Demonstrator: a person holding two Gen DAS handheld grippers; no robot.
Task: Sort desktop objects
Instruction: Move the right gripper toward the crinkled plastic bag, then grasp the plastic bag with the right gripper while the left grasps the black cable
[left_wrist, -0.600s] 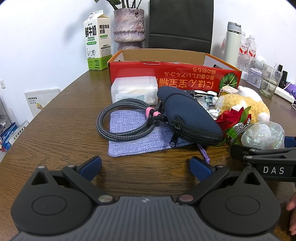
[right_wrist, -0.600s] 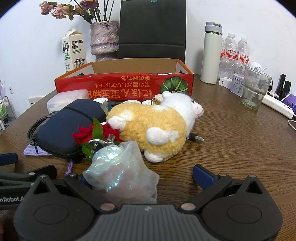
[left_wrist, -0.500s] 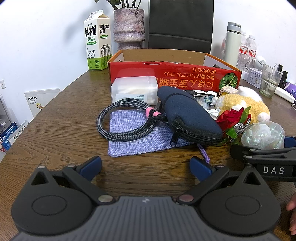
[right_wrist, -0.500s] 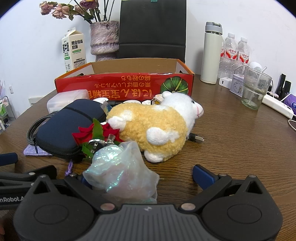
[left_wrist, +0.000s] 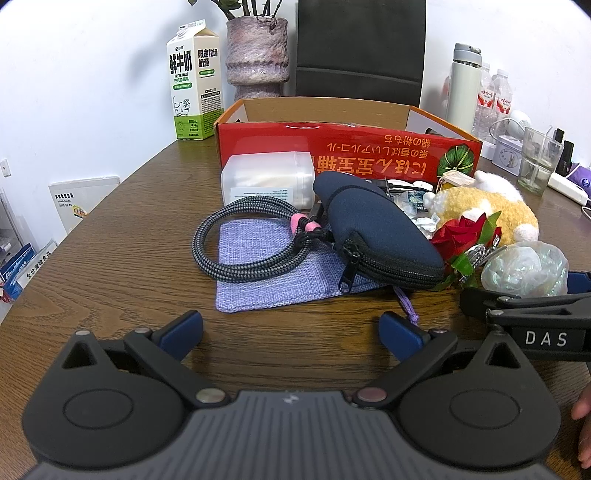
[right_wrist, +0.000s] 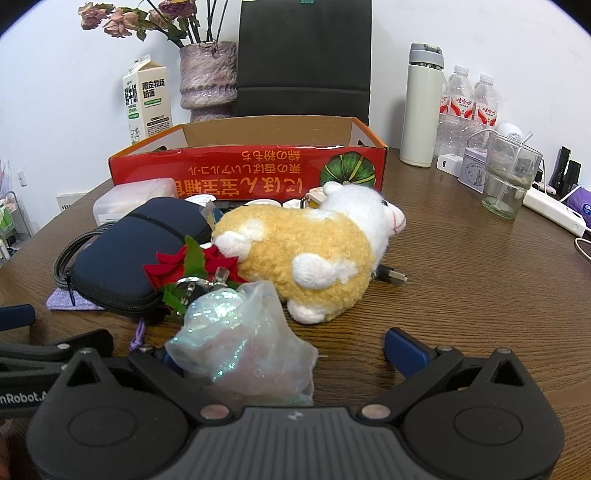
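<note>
Both claws open (right (right_wrist: 284, 354) around iridescent bag (right_wrist: 243, 347)).

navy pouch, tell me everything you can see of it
The navy pouch is an oval zip case of smooth, fabric-like material with a black zipper around its edge, shut as far as shows, the pull hanging at its near end. It lies tilted, its near end on the purple cloth. The braided cable meets it at the left and the red rose leans on its right. Neither the left gripper nor the right gripper touches it.
</note>
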